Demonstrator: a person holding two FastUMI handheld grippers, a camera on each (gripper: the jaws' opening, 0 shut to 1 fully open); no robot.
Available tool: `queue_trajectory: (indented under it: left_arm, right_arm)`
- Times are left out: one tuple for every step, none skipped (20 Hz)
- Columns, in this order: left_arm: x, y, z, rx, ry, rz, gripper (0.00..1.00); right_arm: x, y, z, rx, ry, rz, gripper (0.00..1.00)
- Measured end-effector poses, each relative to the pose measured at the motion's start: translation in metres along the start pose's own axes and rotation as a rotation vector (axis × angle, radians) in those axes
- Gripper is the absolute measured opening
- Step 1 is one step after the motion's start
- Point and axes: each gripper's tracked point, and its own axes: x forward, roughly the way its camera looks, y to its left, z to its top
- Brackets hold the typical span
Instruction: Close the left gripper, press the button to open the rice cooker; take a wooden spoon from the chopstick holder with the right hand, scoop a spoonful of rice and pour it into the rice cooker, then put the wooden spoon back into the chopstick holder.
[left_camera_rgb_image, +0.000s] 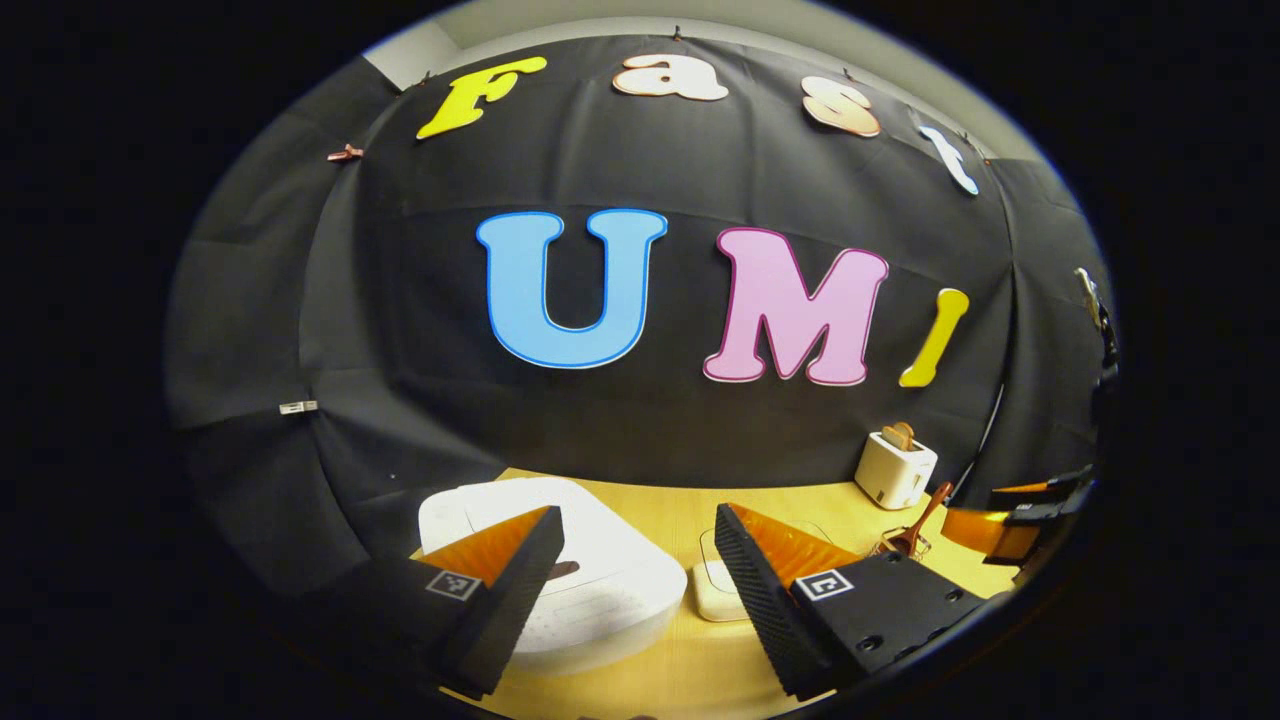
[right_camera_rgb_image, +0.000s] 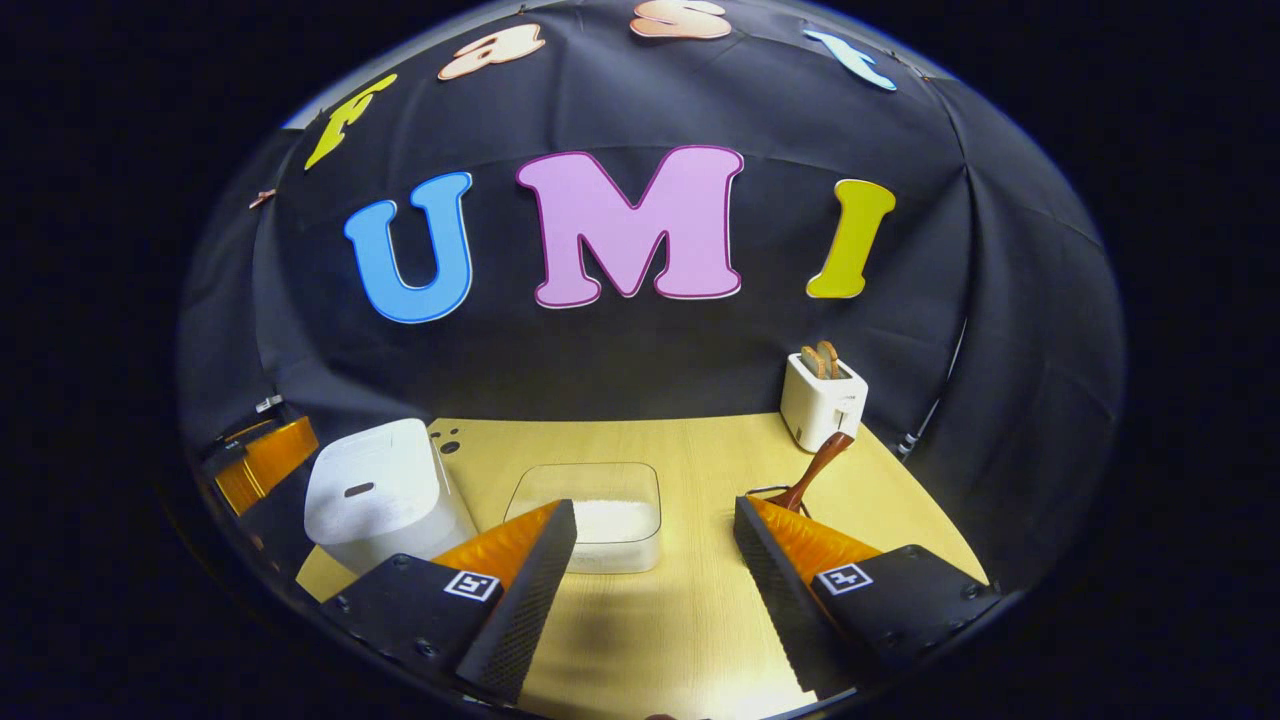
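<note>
The white rice cooker stands with its lid down, just under my left gripper, whose fingers are spread wide and hold nothing. The same rice cooker sits at the left in the right gripper view. A clear box of rice rests mid-table, between and beyond the fingers of my right gripper, which is open and empty. The wooden spoon leans in a wire chopstick holder behind the right finger. That rice box and spoon also appear in the left gripper view.
A white toaster with bread slices in it stands at the back right of the wooden table. The other gripper shows at the right edge of the left gripper view. A cable hangs down the wall by the toaster.
</note>
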Motion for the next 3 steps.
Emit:
queue_trajectory:
  left_arm:
    - [-0.0003,0.0040,-0.0006,0.009,-0.004,-0.015,0.98]
    - [-0.0007,0.0078,-0.0005,0.022,-0.010,-0.025,0.98]
    - [-0.0011,0.0123,-0.0007,0.037,-0.017,-0.033,0.98]
  right_arm:
    - [-0.0003,0.0026,-0.0002,-0.004,0.000,-0.012,0.98]
    - [0.0004,0.0049,0.0004,-0.004,0.001,-0.026,0.99]
    - [0.0016,0.0075,0.0029,0.001,0.001,-0.039,0.99]
